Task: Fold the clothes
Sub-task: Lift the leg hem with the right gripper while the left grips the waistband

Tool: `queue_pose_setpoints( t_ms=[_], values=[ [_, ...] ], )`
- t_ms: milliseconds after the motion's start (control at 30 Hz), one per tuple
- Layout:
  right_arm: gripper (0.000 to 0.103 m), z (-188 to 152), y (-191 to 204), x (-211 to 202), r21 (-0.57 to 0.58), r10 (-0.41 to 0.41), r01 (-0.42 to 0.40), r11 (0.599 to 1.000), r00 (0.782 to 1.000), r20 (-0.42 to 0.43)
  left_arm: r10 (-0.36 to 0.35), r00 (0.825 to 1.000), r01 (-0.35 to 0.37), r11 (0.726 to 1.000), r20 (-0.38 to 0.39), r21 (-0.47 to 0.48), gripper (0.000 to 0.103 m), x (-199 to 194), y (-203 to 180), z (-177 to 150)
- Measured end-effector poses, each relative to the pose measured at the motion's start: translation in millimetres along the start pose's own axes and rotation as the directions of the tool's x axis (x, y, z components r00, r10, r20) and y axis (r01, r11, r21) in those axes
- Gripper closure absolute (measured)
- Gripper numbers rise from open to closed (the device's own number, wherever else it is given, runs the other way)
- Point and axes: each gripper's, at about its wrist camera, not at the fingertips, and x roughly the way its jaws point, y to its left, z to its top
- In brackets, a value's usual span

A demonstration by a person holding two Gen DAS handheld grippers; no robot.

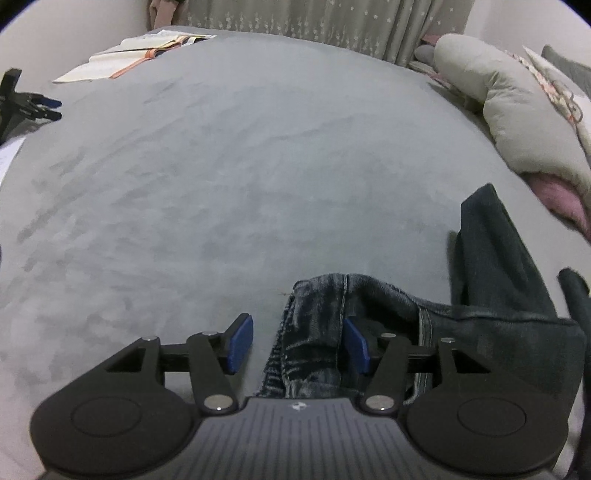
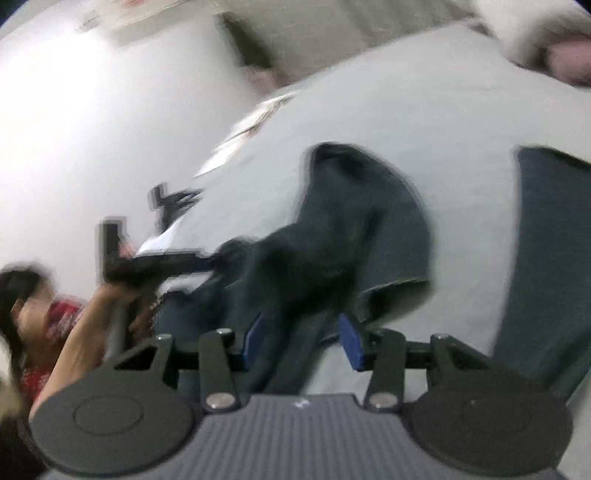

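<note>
Straddling the jeans on the bed, both tools' pads stand apart.

Grey bed cover, pale star-patterned curtain behind, cushions at right.

This is a bedroom in a home. A wide bed under a grey sheet fills the left wrist view. Pale pillows and a pink cushion are heaped at its right edge, a star-patterned curtain hangs behind it, and open books lie at its far corner.
</note>
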Motion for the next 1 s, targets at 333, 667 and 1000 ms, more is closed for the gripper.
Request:
queue_pose_setpoints(
  t_ms=[333, 667, 1000],
  values=[
    [0.06, 16.7, -39.0, 46.5, 0.171, -0.193, 0.191, 0.967, 0.981, -0.005, -0.063, 0.998, 0.064, 0.994, -0.012, 0.087, 0.05, 18.8, -0.4, -0.1],
    [0.091, 17.5, -24.4, 77.9, 0.097, -0.294, 0.284, 0.954, 0.949, 0.112, -0.013, 0.998, 0.009, 0.997, 0.058, 0.073, 0.081, 10.8, -10.3, -1.0],
    [0.093, 32.9, -7.5, 29.8, 0.033, -0.492, 0.506, 0.862, 0.819, 0.296, 0.133, 0.945, -0.163, 0.983, 0.299, 0.078, 0.084, -18.7, -29.9, 11.7]
  ],
)
